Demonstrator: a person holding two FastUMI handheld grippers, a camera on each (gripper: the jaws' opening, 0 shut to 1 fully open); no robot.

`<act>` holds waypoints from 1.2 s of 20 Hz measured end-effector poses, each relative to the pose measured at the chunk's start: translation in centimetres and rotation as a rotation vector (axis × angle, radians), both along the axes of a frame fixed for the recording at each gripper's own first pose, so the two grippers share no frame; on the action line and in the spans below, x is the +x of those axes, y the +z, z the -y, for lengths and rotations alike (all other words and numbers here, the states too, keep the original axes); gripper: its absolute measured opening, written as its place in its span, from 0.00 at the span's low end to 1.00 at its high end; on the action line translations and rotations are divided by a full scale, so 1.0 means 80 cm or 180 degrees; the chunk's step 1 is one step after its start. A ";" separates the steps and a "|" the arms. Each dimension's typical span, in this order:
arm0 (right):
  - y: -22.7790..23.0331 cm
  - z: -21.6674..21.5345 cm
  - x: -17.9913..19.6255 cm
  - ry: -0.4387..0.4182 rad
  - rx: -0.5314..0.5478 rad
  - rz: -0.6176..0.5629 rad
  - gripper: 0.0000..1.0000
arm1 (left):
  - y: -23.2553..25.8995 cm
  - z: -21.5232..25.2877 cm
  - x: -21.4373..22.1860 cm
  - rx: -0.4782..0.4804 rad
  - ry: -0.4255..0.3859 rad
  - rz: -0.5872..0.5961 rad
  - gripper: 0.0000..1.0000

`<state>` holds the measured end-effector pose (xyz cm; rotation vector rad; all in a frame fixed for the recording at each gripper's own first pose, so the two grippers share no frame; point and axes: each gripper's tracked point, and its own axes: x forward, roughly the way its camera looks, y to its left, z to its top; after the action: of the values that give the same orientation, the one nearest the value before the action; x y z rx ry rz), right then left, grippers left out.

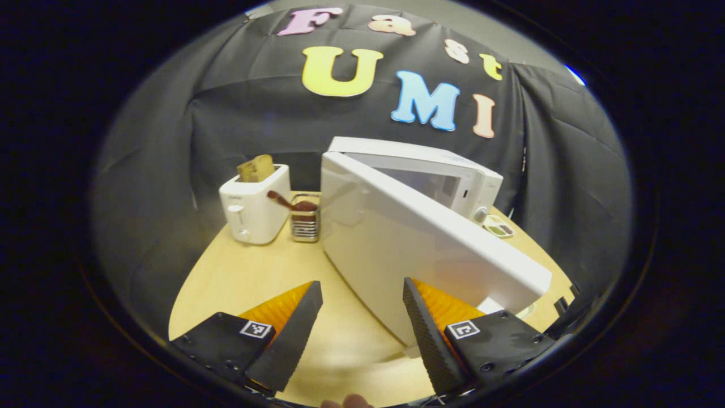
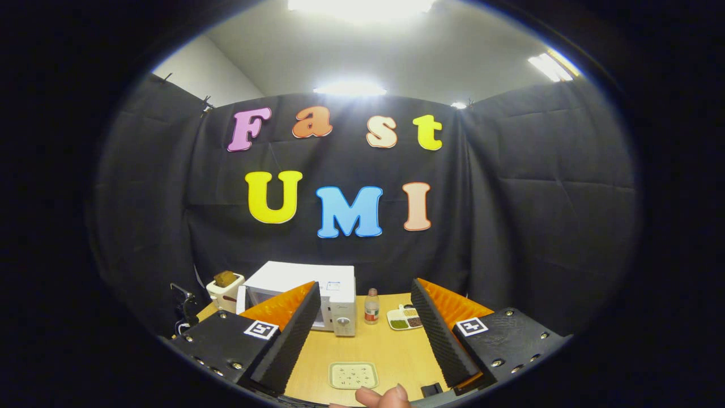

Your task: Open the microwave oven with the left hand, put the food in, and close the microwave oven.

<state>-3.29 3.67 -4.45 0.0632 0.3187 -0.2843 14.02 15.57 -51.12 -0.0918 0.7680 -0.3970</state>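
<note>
The white microwave oven [image 1: 436,170] stands on the wooden table with its door [image 1: 396,243] swung wide open toward me. My left gripper [image 1: 361,286] is open just in front of the door; the door's lower edge passes behind its right finger, and nothing is held. In the right gripper view the microwave oven [image 2: 340,294] is farther off, at the back of the table. A pale square plate [image 2: 354,375] with small dark specks lies on the near table, below my open right gripper [image 2: 365,286], which holds nothing.
A white toaster [image 1: 255,209] with a slice of bread [image 1: 256,168] stands left of the microwave, beside a small metal rack [image 1: 305,218]. Right of the microwave are a small bottle [image 2: 371,307] and a divided dish [image 2: 405,318]. A thumb [image 2: 385,396] shows at the bottom edge.
</note>
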 end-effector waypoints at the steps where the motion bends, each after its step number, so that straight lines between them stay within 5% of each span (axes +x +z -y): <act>1: 0.003 0.005 -0.004 -0.0070 0.0002 0.0012 0.98 | 0.001 0.010 0.014 0.0063 -0.0038 0.0051 0.93; 11: -0.020 0.067 -0.022 -0.0617 -0.0120 -0.0292 0.98 | -0.023 0.144 0.124 -0.0170 -0.0445 0.0136 0.96; 19: -0.033 0.094 -0.003 -0.0771 -0.0192 -0.0388 0.98 | -0.042 0.214 0.194 -0.0269 -0.0395 0.0107 0.96; 24: -0.035 0.099 0.023 -0.0640 -0.0234 -0.0414 0.98 | -0.047 0.220 0.195 -0.0373 -0.0225 -0.0043 0.94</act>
<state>-1.44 -4.28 -7.29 0.0041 0.4316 -0.5005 29.63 -2.00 -54.90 -0.1775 0.7627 -0.5091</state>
